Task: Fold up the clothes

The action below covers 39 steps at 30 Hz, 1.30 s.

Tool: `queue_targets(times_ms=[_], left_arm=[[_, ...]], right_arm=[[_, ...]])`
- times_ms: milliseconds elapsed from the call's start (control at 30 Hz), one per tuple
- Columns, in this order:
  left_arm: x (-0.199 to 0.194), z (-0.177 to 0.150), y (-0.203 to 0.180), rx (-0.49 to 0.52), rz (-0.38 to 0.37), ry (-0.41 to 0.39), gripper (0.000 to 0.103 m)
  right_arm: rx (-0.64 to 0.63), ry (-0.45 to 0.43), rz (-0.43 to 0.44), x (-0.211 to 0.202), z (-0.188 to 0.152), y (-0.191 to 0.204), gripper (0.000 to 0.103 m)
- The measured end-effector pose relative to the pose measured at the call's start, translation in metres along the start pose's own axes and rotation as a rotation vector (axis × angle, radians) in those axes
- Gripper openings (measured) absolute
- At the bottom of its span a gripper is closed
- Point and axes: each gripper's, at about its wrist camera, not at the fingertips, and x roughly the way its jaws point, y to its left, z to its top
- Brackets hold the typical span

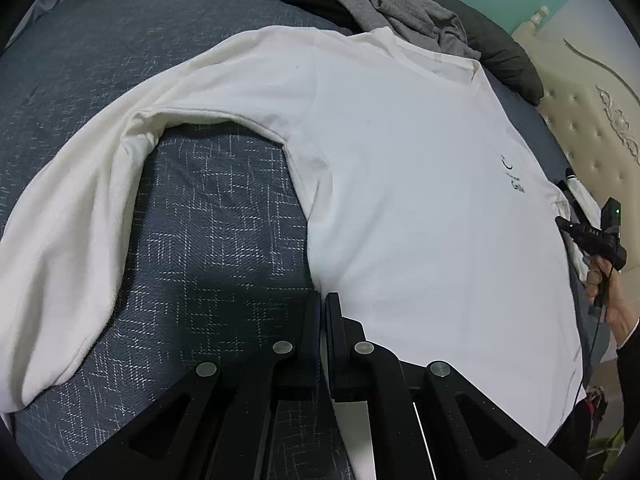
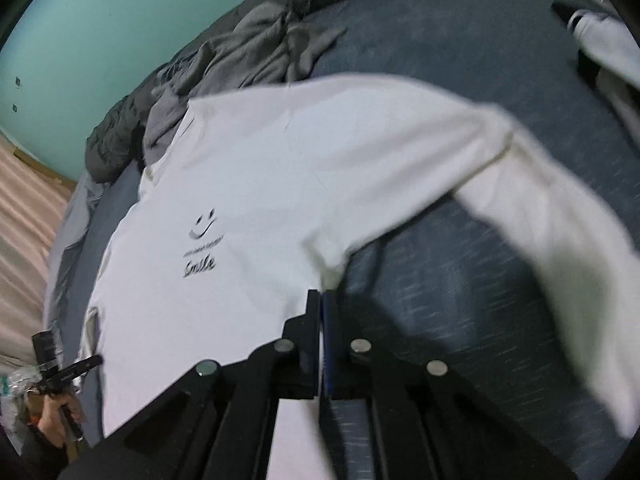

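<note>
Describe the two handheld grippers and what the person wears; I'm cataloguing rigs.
Both the left gripper and the right gripper are matte black linkage frames with round silver pivot pins. The right one carries white lettering, a small green light and a thin black cable. The hand shows a dark sleeve cuff.

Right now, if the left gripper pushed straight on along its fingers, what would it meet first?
Probably the white shirt: the left gripper, jaws together, is already at the shirt's side edge below the armpit, with the blue bedspread directly underneath.
</note>
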Motion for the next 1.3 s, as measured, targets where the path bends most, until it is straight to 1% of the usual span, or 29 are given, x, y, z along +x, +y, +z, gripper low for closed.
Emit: queue_targets(times_ms=[100,267,333,367,433,467,500,533,700,867,1000,1033,1067,1100,1133,1200,1300], left_arm=[[-0.001,-0.001,0.000,0.001,0.000,0.001,0.002],[-0.003,-0.002,-0.001,0.003,0.001,0.003,0.002],[-0.004,-0.002,-0.001,0.004,0.001,0.004,0.002],[-0.004,-0.002,-0.001,0.005,0.002,0.005,0.002],[-0.007,-0.002,-0.002,0.006,-0.002,0.001,0.003],[-0.009,-0.002,-0.002,0.008,-0.004,0.000,0.003],[-0.010,-0.002,-0.003,0.014,-0.001,-0.002,0.003],[-0.010,-0.002,-0.003,0.014,-0.002,-0.001,0.003],[-0.011,-0.006,-0.003,0.004,-0.001,-0.001,0.003],[-0.014,-0.015,-0.004,-0.003,0.020,0.007,0.004],[-0.017,-0.020,0.002,-0.028,0.025,0.007,0.004],[-0.017,-0.021,0.003,-0.030,0.028,0.006,0.004],[-0.018,-0.022,0.004,-0.032,0.031,0.005,0.004],[-0.019,-0.023,0.005,-0.035,0.031,0.004,0.004],[-0.020,-0.024,0.006,-0.038,0.031,0.003,0.004],[-0.021,-0.024,0.005,-0.034,0.033,0.001,0.003],[-0.024,-0.024,0.005,-0.029,0.037,-0.006,0.003]], right_arm=[[-0.043,0.027,-0.066,0.003,0.002,-0.003,0.000],[-0.144,0.058,-0.134,0.016,0.002,0.006,0.000],[-0.136,0.064,-0.091,0.017,0.001,0.007,0.001],[-0.137,0.061,-0.093,0.015,0.000,0.007,0.002],[-0.125,0.060,-0.086,0.009,-0.005,0.005,0.006],[-0.117,0.061,-0.080,0.005,-0.008,0.003,0.013],[-0.111,0.061,-0.074,0.000,-0.012,0.001,0.017],[-0.110,0.063,-0.068,-0.005,-0.017,0.000,0.017],[-0.121,0.116,-0.041,-0.020,-0.050,-0.004,0.017],[-0.133,0.142,-0.023,-0.024,-0.072,-0.004,0.017],[-0.115,0.163,0.066,-0.026,-0.080,-0.004,0.017],[-0.120,0.176,0.081,-0.025,-0.081,-0.002,0.015],[-0.130,0.193,0.082,-0.022,-0.083,-0.001,0.007],[-0.139,0.201,0.080,-0.021,-0.085,0.001,0.003],[-0.142,0.198,0.083,-0.022,-0.085,0.002,0.003],[-0.139,0.162,0.069,-0.032,-0.082,0.000,0.002],[-0.146,0.096,0.008,-0.050,-0.076,-0.003,0.001]])
